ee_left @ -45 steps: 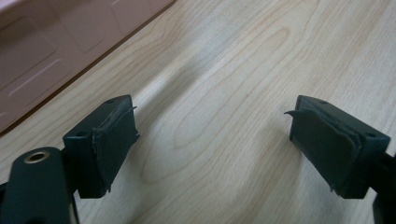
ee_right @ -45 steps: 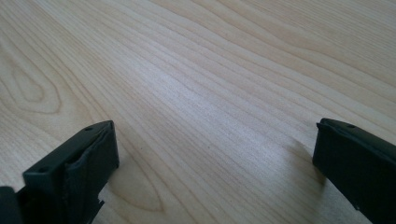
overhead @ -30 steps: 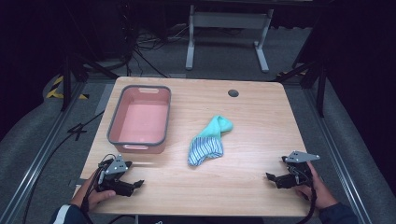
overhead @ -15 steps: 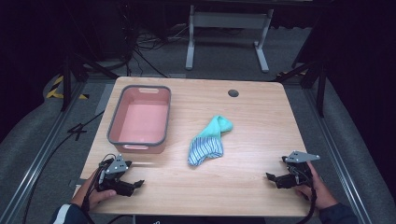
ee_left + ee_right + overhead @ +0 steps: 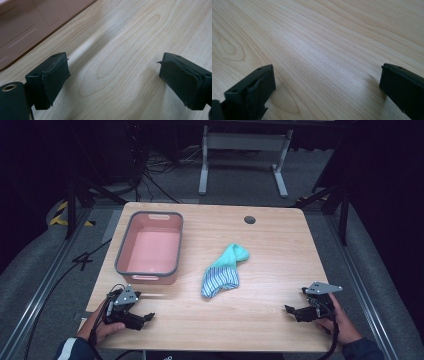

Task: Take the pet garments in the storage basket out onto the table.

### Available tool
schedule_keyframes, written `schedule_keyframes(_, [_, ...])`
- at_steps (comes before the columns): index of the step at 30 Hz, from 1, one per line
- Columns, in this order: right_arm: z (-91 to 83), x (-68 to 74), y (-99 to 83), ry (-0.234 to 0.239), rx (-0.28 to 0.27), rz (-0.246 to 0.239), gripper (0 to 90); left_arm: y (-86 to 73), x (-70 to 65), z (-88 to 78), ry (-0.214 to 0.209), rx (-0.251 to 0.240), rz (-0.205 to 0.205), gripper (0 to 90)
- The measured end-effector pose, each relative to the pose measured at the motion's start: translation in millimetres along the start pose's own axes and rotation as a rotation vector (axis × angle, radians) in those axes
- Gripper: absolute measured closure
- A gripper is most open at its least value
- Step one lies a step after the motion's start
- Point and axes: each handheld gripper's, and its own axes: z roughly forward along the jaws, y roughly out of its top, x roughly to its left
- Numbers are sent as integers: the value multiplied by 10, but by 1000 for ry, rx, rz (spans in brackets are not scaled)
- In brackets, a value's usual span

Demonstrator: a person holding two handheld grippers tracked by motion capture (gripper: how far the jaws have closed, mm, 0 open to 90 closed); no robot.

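Left tool [image 5: 145, 317] jaws just widened, empty | right tool [image 5: 291, 310] open | sock [image 5: 223, 271] unmoved

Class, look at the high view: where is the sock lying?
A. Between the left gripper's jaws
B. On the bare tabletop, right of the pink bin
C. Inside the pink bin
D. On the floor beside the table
B: the sock lies crumpled on the wooden table, apart from the pink bin to its left.
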Motion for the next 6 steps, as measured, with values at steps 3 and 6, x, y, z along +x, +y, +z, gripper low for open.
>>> schedule_keyframes(3, [1, -1, 1, 1, 0, -1, 6, 0, -1, 0, 3, 0, -2, 89])
schedule_keyframes(6, [1, -2, 2, 2, 1, -1, 6, -3, -9, 0, 9, 0, -11, 84])
